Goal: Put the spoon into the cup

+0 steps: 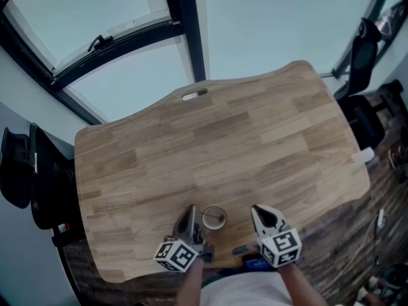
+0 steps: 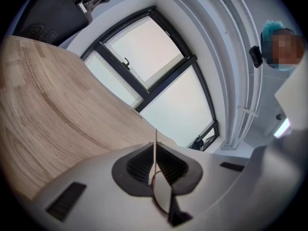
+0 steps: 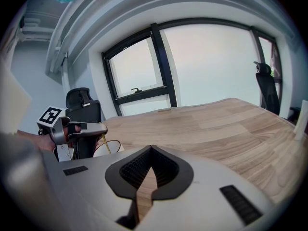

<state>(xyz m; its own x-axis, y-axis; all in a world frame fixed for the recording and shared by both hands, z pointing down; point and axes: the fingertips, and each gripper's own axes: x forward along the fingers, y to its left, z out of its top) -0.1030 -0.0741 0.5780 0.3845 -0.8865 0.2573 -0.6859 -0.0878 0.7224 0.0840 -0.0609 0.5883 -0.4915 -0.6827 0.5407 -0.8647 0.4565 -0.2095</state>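
A small white cup (image 1: 214,218) with a dark rim stands near the front edge of the wooden table (image 1: 223,139). My left gripper (image 1: 191,214) is just to the left of it, shut on a thin gold spoon (image 2: 155,143). The spoon's handle sticks out past the jaws, seen edge-on. In the right gripper view the spoon (image 3: 103,143) hangs from the left gripper (image 3: 91,127) down to the cup (image 3: 108,148). My right gripper (image 1: 258,210) is to the right of the cup, a little apart from it. It is shut (image 3: 150,150) with nothing in it.
Black office chairs stand left (image 1: 25,171) and right (image 1: 363,56) of the table. Large windows (image 1: 127,43) lie beyond the far edge, which has a cable slot (image 1: 194,95). A small white object (image 1: 364,155) sits at the table's right edge.
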